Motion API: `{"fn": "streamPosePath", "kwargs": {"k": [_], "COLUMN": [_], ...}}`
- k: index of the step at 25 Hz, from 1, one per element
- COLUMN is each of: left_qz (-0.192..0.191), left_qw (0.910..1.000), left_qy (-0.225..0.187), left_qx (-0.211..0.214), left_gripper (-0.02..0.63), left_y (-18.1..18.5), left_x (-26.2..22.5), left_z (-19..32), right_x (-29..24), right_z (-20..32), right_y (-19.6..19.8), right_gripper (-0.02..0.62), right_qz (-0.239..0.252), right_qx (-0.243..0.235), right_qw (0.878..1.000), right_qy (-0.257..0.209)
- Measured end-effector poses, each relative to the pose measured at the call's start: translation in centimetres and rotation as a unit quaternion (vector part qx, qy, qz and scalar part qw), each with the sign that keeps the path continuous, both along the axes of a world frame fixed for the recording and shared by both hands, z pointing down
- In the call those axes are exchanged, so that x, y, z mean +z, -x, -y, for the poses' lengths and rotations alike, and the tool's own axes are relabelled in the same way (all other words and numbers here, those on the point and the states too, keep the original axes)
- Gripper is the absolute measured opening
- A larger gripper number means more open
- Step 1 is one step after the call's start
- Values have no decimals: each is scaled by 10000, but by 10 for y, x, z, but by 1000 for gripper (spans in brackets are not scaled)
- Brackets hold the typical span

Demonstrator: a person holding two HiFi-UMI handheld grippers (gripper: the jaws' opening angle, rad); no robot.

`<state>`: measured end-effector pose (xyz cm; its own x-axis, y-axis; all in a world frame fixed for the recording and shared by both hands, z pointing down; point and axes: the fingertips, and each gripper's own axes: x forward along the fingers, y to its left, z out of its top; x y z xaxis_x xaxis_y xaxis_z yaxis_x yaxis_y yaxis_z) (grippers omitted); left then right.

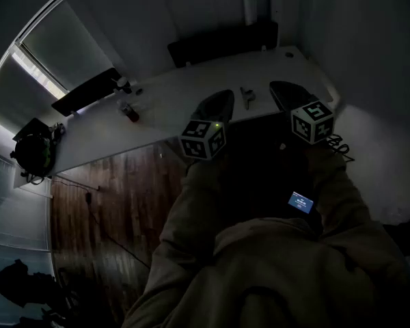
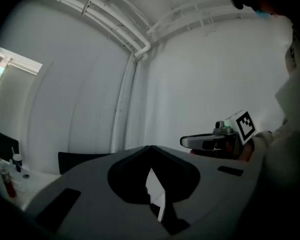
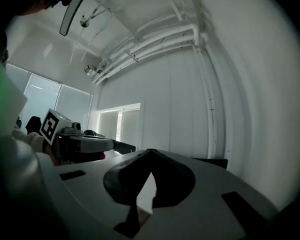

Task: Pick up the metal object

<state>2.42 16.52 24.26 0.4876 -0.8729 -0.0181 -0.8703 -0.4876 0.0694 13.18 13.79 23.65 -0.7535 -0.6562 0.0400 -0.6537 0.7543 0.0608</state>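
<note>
A small metal object [image 1: 246, 96] lies on the white table [image 1: 171, 98], near its front edge. In the dim head view it sits between my two grippers, touched by neither. My left gripper [image 1: 225, 94] hovers just left of it, its jaws shut and empty. Just right of it, my right gripper [image 1: 275, 85] is also shut on nothing. Both gripper views look up at a white wall and ceiling pipes and do not show the object. In the left gripper view, the left gripper [image 2: 151, 147] has the right gripper [image 2: 212, 141] beside it. In the right gripper view, the right gripper [image 3: 150, 150] has the left gripper [image 3: 85, 144] beside it.
A red bottle [image 1: 130, 113] and a small white bottle [image 1: 125, 84] stand on the table's left part, beside a long black bar [image 1: 87, 91]. Another black slab [image 1: 222, 43] lines the far edge. A dark bag [image 1: 34, 152] sits at the left end. Wooden floor [image 1: 116, 190] lies below.
</note>
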Motion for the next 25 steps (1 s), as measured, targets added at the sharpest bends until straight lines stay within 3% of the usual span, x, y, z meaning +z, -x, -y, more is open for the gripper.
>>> {"fn": "streamPosePath", "kwargs": {"k": [5,10,16,20,25], "left_qz": [18,360,-68,156,104], "left_qw": [9998,9987,9992,9983,9987], "left_qy": [109,-255,-214,-516,-272], "left_qx": [-188,243,-342,-217,-416], "left_gripper": [6,6,5,5,5], "left_y": [-1,-14,19,14,17], "left_x": [11,-2,-11,-17,-11], "left_z": [5,-14,-9,-13,3], "right_x": [1,-4,-2,-3,2], "right_z": [-2,-8,-6,3,14], "right_y": [9,20,26,14,8], "right_gripper": [18,18,18,18,18], "right_qz": [-26,48,-13,183,231], "right_qx": [-217,-435,-426,-363,-368], "right_qw": [9998,9990,9991,9991,9989], "right_qy": [-10,-61,-21,107,198]}}
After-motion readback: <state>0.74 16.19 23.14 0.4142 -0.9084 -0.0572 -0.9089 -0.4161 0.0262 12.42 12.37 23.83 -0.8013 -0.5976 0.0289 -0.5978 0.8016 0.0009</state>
